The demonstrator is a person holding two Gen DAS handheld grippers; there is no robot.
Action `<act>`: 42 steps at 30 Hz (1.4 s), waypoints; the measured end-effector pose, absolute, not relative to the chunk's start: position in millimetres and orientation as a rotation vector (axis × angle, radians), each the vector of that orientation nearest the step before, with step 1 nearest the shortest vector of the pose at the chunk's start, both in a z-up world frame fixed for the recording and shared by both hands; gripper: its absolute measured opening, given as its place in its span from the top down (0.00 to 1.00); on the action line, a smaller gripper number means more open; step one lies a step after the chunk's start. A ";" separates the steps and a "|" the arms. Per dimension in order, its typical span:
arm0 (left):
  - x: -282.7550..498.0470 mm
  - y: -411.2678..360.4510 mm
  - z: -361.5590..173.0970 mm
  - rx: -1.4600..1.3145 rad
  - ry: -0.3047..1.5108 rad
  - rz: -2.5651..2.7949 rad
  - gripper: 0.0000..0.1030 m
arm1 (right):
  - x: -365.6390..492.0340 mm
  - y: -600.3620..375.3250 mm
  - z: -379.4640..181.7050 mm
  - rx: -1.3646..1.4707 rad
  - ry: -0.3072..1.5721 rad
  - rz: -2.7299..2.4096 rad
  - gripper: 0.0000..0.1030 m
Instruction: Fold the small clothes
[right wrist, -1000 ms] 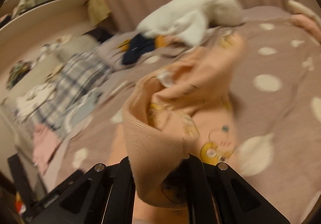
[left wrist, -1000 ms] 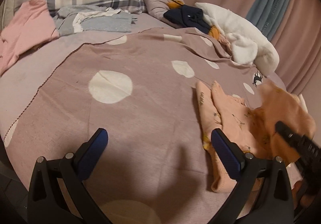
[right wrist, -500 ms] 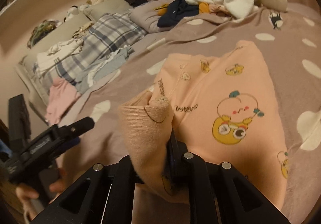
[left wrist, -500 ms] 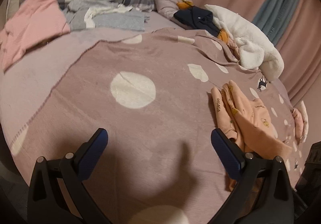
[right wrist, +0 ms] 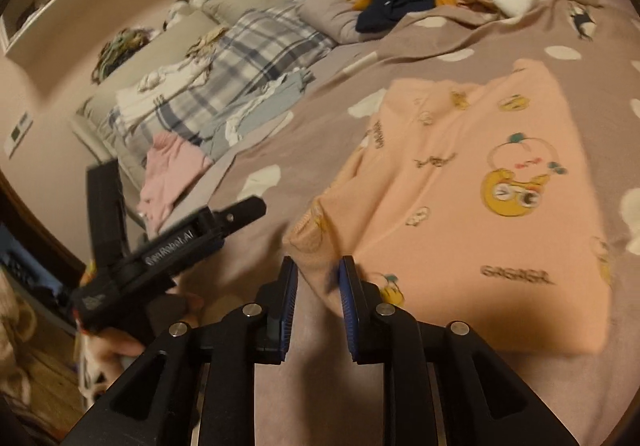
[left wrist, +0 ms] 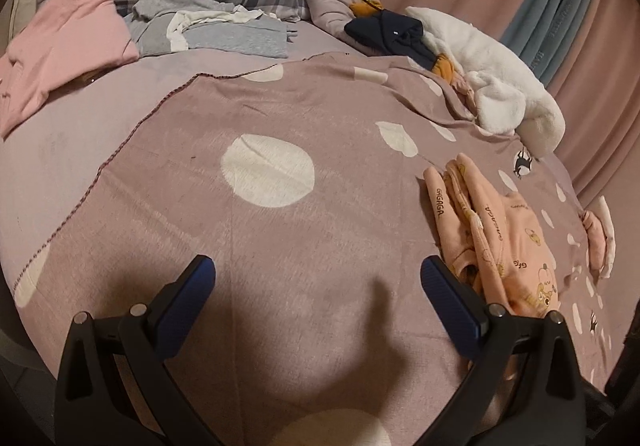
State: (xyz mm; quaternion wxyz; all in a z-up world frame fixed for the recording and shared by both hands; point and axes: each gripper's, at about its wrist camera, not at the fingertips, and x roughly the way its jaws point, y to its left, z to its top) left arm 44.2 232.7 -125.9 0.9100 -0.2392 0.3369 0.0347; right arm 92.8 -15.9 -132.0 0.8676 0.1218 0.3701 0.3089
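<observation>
Just beyond right tongs (right wrist: 318, 272), peach garment (right wrist: 472, 202).

Peach cartoon-print garment (right wrist: 480, 182) (folded) lies flat on bedspread (right wrist: 304, 150).

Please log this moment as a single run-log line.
left gripper: open, empty | right gripper: jaws just opening, releasing peach garment | garment: flat on dotted blanket
</observation>
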 end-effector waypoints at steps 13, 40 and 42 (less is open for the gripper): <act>46.0 209.0 -124.5 -0.520 0.691 -0.063 0.00 | 73.2 -71.3 -102.6 0.323 0.641 0.624 0.23; 112.9 127.3 -125.8 -0.698 0.886 -0.594 0.00 | 128.2 -134.6 -159.3 0.627 0.836 0.555 0.23; 115.3 133.2 -125.7 -0.741 0.880 -0.598 0.00 | 129.4 -134.1 -158.6 0.628 0.833 0.564 0.23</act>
